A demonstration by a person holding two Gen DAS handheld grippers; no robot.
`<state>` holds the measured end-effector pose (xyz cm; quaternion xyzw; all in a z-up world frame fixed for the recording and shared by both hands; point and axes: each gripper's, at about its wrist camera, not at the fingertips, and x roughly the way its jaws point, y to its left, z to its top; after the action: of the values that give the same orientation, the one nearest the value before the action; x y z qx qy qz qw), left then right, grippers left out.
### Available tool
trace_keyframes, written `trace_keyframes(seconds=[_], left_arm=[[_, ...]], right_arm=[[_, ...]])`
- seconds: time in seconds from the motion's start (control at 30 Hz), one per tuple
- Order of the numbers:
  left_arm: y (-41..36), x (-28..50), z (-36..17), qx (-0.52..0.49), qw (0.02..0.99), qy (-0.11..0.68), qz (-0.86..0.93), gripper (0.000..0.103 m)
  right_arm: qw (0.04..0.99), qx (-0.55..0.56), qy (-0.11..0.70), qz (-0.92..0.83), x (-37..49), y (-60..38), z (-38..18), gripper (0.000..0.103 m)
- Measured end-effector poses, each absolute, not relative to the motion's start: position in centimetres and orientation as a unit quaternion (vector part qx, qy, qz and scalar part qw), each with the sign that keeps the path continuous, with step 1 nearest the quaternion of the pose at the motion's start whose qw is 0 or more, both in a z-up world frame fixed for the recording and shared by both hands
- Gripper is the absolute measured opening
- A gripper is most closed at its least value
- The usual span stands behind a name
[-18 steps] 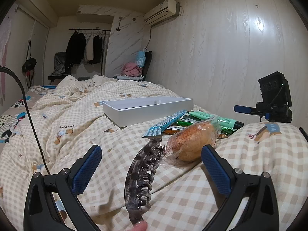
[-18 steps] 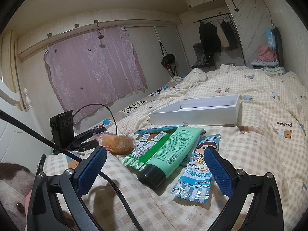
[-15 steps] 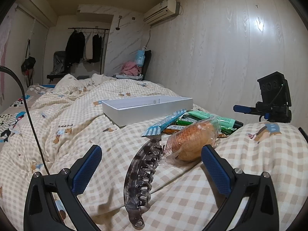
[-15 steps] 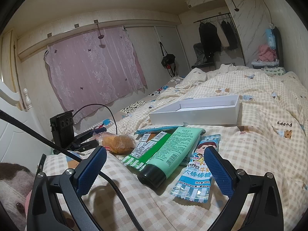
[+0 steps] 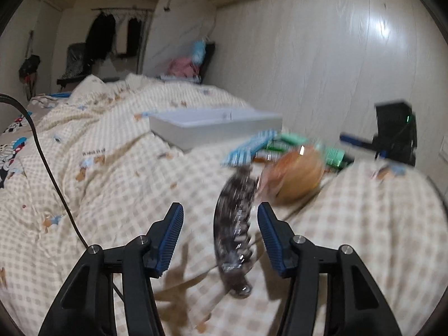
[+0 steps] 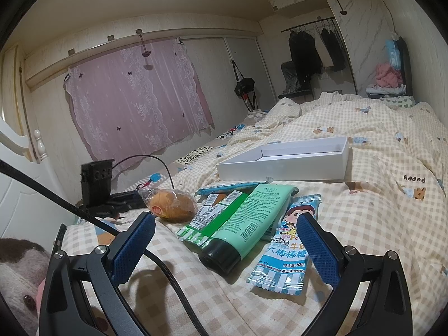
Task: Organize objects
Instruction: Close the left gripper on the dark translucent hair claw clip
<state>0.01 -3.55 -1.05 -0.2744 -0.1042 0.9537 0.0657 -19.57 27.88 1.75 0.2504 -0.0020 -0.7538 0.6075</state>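
A dark translucent hair claw clip (image 5: 232,229) lies on the checked quilt, blurred by motion. My left gripper (image 5: 219,212) straddles it with jaws closing; the right pad is close to the clip and the left pad still stands apart. Just beyond lies a wrapped bread bun (image 5: 296,176), which the right wrist view shows too, bun (image 6: 172,205). My right gripper (image 6: 225,224) is wide open above a green tube (image 6: 252,218), a green packet (image 6: 201,224) and a blue-white candy packet (image 6: 285,249), touching none. An open white box (image 6: 282,168) sits behind them.
A black camera device on a clamp (image 5: 394,134) stands at the quilt's edge by the wall. A black cable (image 5: 47,162) trails across the bed on the left. A long blue packet (image 6: 229,186) lies in front of the box. Rumpled quilt (image 6: 378,128) stretches beyond.
The left gripper's jaws have narrowed a lot around the hair clip and the view has shifted and blurred. The right gripper and its objects look the same.
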Motion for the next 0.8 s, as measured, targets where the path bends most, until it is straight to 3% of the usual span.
trace_keyframes(seconds=[0.17, 0.53, 0.63, 0.8], left_arm=[[-2.9, -1.5, -2.0, -0.306, 0.107, -0.099, 0.941, 0.060], [-2.8, -3.0, -1.9, -0.319, 0.093, -0.080, 0.940, 0.060], [-3.2, -3.9, -2.5, -0.342, 0.101, -0.106, 0.928, 0.059], [-4.0, -4.3, -3.1, -0.358, 0.105, -0.139, 0.917, 0.041]], right_arm=[[0.608, 0.252, -0.003, -0.753, -19.7, 28.0, 1.7, 0.102], [0.610, 0.260, -0.005, -0.748, -20.2, 28.0, 1.5, 0.102], [0.610, 0.261, -0.006, -0.748, -20.3, 28.0, 1.5, 0.102], [0.611, 0.262, -0.006, -0.747, -20.4, 28.0, 1.5, 0.102]])
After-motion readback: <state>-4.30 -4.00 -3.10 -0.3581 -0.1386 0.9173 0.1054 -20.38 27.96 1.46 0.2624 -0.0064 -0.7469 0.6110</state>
